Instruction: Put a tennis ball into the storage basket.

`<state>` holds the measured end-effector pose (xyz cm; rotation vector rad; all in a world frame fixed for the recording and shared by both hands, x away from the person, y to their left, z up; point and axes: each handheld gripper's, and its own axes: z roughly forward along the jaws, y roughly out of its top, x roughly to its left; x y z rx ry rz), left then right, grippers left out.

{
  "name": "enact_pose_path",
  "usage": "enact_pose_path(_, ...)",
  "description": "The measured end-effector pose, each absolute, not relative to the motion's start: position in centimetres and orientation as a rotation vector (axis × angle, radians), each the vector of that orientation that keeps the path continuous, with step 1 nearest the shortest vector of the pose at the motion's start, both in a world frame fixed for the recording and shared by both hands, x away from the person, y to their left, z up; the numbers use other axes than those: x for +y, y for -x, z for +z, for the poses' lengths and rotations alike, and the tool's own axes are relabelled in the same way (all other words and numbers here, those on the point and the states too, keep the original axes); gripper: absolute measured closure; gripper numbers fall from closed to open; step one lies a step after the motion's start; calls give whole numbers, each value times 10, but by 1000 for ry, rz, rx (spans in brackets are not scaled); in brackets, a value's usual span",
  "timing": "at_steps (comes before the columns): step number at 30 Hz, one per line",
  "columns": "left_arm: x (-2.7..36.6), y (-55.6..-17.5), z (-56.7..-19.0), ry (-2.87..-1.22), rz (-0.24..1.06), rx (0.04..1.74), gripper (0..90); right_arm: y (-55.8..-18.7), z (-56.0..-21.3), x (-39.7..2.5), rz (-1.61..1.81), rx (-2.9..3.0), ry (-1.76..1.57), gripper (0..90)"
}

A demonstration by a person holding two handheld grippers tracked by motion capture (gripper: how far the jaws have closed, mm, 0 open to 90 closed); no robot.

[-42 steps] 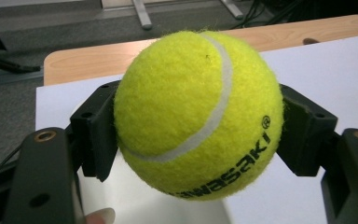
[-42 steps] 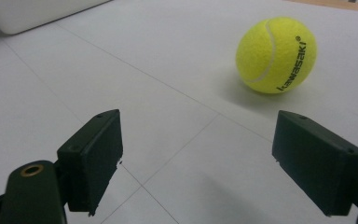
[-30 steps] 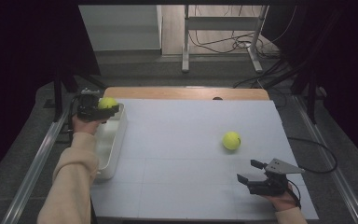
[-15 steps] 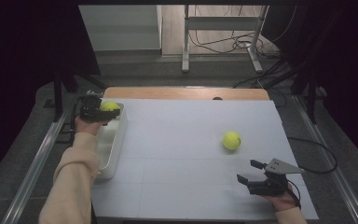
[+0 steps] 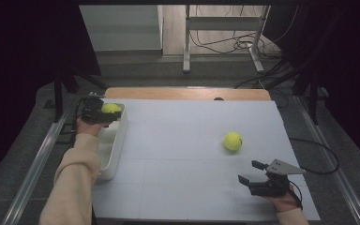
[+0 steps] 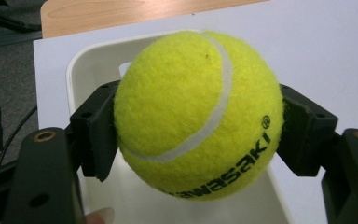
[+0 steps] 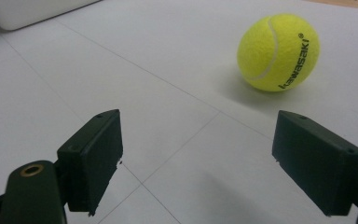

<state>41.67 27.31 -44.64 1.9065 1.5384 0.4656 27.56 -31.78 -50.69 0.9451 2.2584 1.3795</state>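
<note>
A: What did the far left of the high view show?

B: The left hand-held gripper (image 5: 104,114) was clenched on a yellow tennis ball (image 5: 110,108), held over the far end of a white plastic bin (image 5: 117,140). The bin lay along the left edge of the white tabletop (image 5: 178,140).

A: How did the grasp appear in the left gripper view?

B: The two black jaws pressed the held tennis ball (image 6: 198,114) from either side, touching it. The lettering "kawasaki" ran along the ball's lower right. The white plastic bin (image 6: 81,70) sat directly beneath the ball, its rim curving behind it. A fingertip (image 6: 98,217) showed at the bottom edge.

A: What lay toward the right of the tabletop?

B: A second tennis ball (image 5: 232,141) rested on the white sheet, right of centre and well apart from the bin.

A: And the right hand-held gripper?

B: The right hand-held gripper (image 5: 253,173) stood near the front right corner, released, its jaws spread wide and grasping nothing. In the right gripper view the second tennis ball (image 7: 278,52) lay ahead of the gripper (image 7: 198,161), beyond the right-hand jaw and clear of both.
</note>
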Motion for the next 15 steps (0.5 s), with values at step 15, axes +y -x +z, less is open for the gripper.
enact_pose_path(15, 274, -416, -443, -1872, 499, 1557, 172, -275, -507, -318, 1379, 2259, -946, 165)
